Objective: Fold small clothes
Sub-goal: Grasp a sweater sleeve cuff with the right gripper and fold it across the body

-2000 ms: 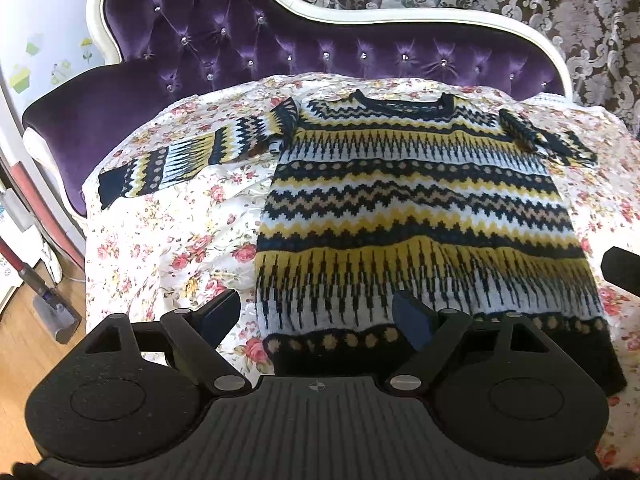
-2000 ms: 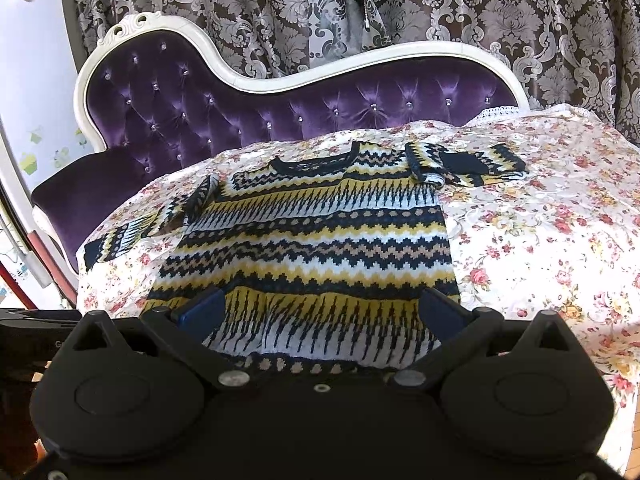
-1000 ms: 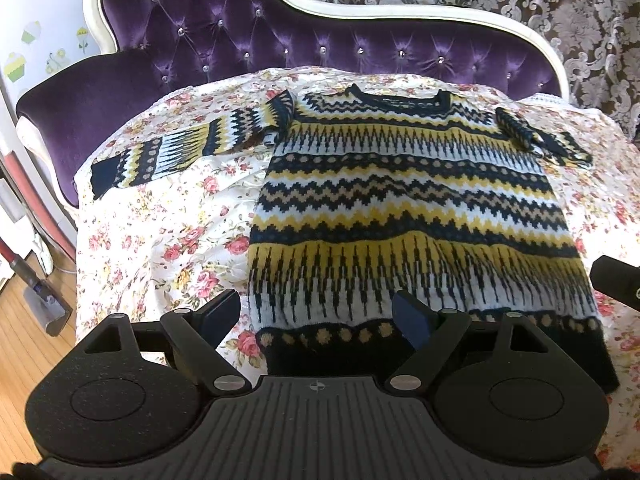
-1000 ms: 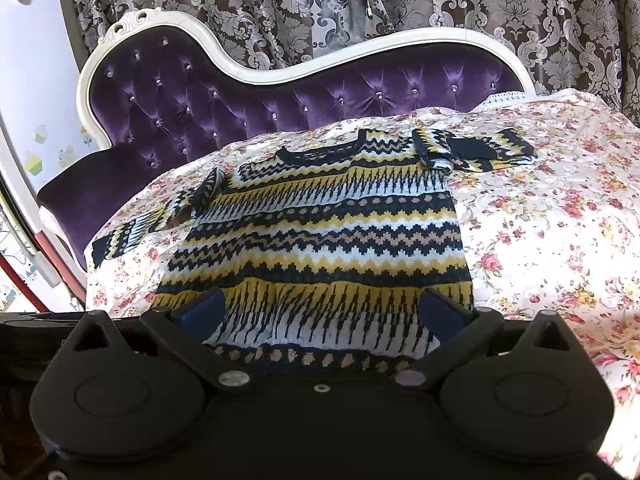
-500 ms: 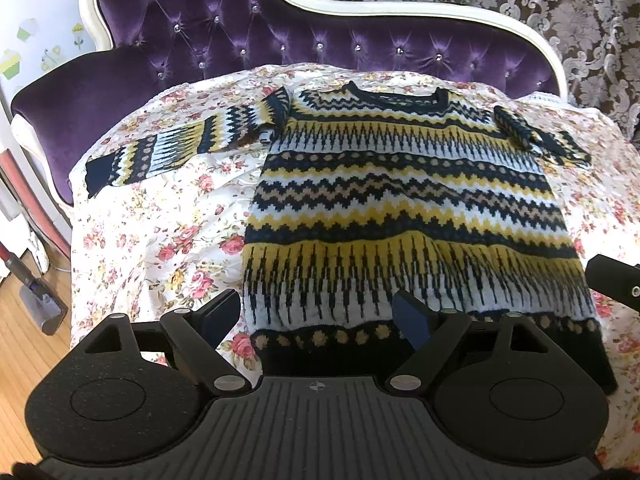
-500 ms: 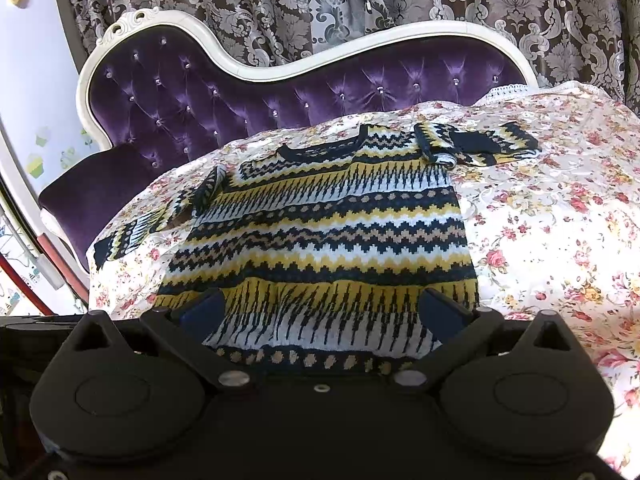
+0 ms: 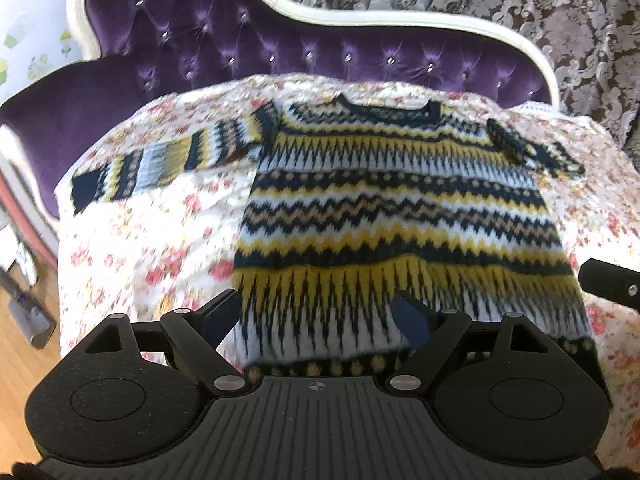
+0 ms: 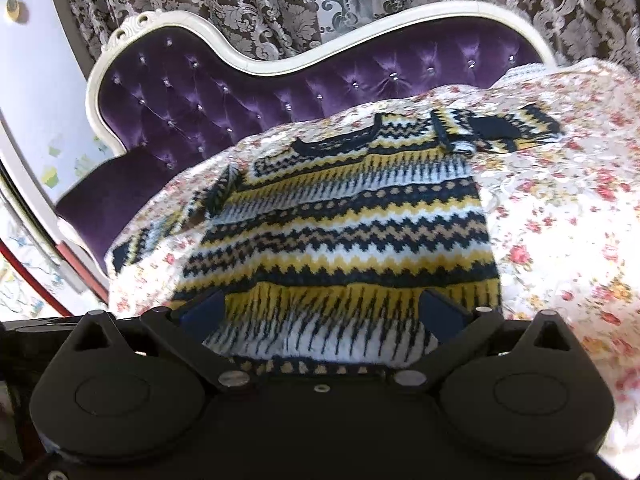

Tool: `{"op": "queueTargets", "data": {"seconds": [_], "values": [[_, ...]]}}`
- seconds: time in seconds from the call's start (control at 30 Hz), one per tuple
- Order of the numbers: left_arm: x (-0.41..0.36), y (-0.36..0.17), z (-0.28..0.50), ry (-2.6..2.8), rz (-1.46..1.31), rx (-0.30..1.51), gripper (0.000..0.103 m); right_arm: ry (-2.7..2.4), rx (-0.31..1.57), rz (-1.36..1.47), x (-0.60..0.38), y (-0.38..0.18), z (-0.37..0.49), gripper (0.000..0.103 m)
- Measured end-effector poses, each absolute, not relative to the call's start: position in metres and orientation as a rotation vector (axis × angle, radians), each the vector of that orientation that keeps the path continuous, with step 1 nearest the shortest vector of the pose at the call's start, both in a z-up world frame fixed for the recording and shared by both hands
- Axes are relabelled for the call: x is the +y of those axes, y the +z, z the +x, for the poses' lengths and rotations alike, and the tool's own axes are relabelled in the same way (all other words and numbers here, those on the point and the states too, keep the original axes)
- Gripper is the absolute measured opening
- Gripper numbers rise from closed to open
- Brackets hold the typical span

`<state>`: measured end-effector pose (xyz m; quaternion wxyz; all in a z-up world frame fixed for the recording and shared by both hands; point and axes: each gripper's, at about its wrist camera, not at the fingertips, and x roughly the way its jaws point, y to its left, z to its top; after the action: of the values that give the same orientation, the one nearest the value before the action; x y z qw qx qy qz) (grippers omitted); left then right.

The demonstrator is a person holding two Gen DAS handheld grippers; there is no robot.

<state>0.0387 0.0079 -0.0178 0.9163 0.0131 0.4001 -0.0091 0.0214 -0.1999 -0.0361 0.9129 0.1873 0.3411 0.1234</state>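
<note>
I see the sweater (image 7: 392, 208) flat on a floral cover (image 7: 152, 240); purple sofa back (image 7: 224, 36) at 12 o'clock, curtain (image 8: 280, 4) behind. Left tongs (image 7: 316, 316) and right tongs (image 8: 320, 310) released.

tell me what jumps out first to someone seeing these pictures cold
The patterned knit sweater in navy, yellow and white zigzag bands lies flat in the middle of a floral bedspread, one sleeve stretched out to the side and the other sleeve bunched near the shoulder. Behind it rises a tufted purple velvet headboard with a white curved frame. Both the left gripper and right gripper hang open over the sweater's hem.
</note>
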Motion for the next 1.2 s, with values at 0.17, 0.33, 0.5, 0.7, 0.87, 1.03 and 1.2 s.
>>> {"op": "queueTargets", "data": {"seconds": [0.17,0.33,0.5,0.7,0.87,1.03,1.2], "values": [[0.011,-0.005,0.073,-0.103,-0.015,0.783,0.083,0.282,0.694,0.456,-0.227,-0.026,0.059,0.103],[0.005,-0.002,0.117,-0.165,-0.045,0.744,0.083,0.215,0.689,0.429,-0.261,-0.023,0.113,0.103],[-0.008,-0.015,0.162,-0.152,0.006,0.753,0.083,0.120,0.718,0.436,-0.307,-0.043,0.182,0.103],[-0.006,-0.050,0.204,-0.108,0.016,0.795,0.083,-0.042,0.760,0.299,-0.338,-0.078,0.254,0.102],[-0.002,-0.086,0.228,-0.061,0.027,0.842,0.083,-0.041,0.770,0.113,-0.321,-0.099,0.285,0.092],[0.001,-0.103,0.227,-0.066,0.021,0.812,0.090,-0.072,0.795,0.016,-0.314,-0.117,0.297,0.084],[0.001,-0.106,0.225,-0.065,0.018,0.797,0.095,-0.017,0.784,0.070,-0.327,-0.111,0.298,0.014]]}}
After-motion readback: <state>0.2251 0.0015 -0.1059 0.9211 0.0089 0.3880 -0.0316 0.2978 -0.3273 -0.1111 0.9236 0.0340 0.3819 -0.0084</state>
